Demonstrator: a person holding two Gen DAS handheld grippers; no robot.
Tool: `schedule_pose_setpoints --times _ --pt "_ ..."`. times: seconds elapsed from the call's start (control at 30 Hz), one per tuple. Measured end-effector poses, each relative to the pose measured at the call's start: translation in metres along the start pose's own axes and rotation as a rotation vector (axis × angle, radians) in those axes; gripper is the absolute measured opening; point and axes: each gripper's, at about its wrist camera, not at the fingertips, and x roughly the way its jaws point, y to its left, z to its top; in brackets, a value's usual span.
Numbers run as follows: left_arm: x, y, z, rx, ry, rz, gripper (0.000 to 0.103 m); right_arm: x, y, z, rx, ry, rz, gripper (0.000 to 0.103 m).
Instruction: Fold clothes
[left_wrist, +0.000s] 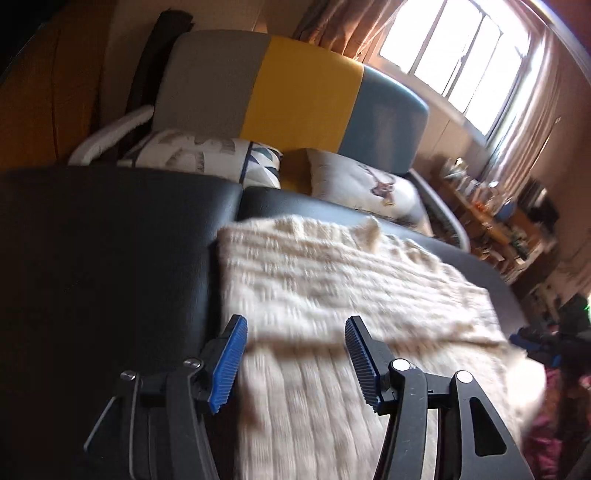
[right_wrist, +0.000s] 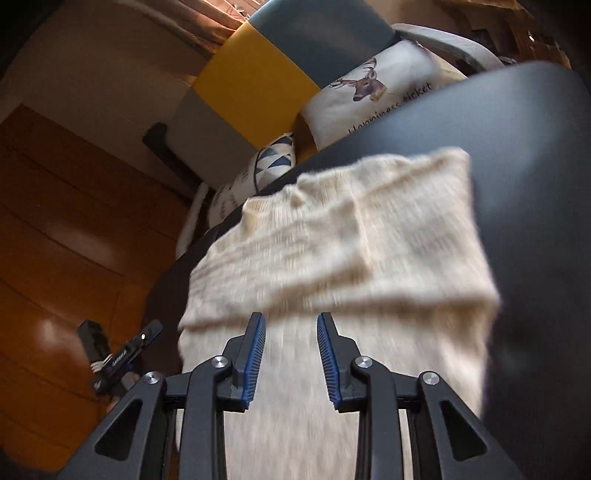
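- I am holding my left gripper (left_wrist: 295, 325) wide open, gripping nothing, above the sweater's near part.
- My right gripper (right_wrist: 291, 321) is hovering open too.
- The cream sweater (left_wrist: 332, 280) is lying folded on the black table (left_wrist: 110, 240).
- Pillows (left_wrist: 369, 184) are sitting beyond.

Our left gripper (left_wrist: 295, 325) hangs with its blue-padded fingers (left_wrist: 229, 362) spread wide over the near part of a cream knit sweater (left_wrist: 332, 280), gripping nothing. The sweater lies blurred on a black padded surface (left_wrist: 103, 240). Far beyond sit patterned cushions (left_wrist: 369, 184) and, at right, a bright window (left_wrist: 458, 55).
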Motion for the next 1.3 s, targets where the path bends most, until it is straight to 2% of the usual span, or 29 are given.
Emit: schedule_pose_setpoints --times 0.1,0.2,0.3,0.37,0.5,0.63,0.77,0.9,1.0,1.13,1.2,1.23,1.3 --pt "-0.027 0.017 -0.036 -0.024 0.027 -0.037 0.059 -0.036 -0.028 -0.055 0.067 0.049 -0.014 0.029" --pt "-0.044 0.032 -0.074 -0.041 0.085 -0.050 0.059 -0.058 -0.059 -0.104 0.142 0.101 -0.084 0.030" --pt "-0.058 0.043 -0.103 -0.070 0.124 -0.057 0.059 -0.071 -0.082 -0.134 0.211 0.091 -0.075 0.032" --pt "-0.066 0.050 -0.118 -0.102 0.137 -0.071 0.061 -0.075 -0.091 -0.142 0.252 0.061 0.007 0.032" --pt "-0.074 0.060 -0.135 -0.153 0.163 -0.097 0.066 -0.058 -0.098 -0.145 0.291 0.077 0.142 0.031" --pt "-0.072 0.058 -0.145 -0.139 0.186 -0.142 0.067 -0.040 -0.088 -0.142 0.248 0.128 0.177 0.031" --pt "-0.063 0.043 -0.156 -0.077 0.236 -0.200 0.067 -0.031 -0.085 -0.139 0.228 0.149 0.201 0.031" --pt "-0.064 0.028 -0.168 0.010 0.215 -0.179 0.067 -0.025 -0.089 -0.142 0.251 0.156 0.249 0.031" --pt "-0.068 0.031 -0.173 -0.032 0.198 -0.204 0.065 -0.024 -0.084 -0.144 0.220 0.176 0.241 0.031" --pt "-0.066 0.024 -0.169 -0.020 0.181 -0.192 0.044 -0.024 -0.077 -0.144 0.140 0.165 0.218 0.030" --pt "-0.063 0.011 -0.166 0.011 0.189 -0.203 0.043 -0.024 -0.078 -0.143 0.144 0.165 0.204 0.026" --pt "-0.063 0.006 -0.165 0.039 0.190 -0.195 0.043 -0.023 -0.078 -0.143 0.134 0.164 0.182 0.017" --pt "-0.056 -0.007 -0.167 0.120 0.195 -0.141 0.043 -0.023 -0.074 -0.143 0.105 0.157 0.143 0.012"
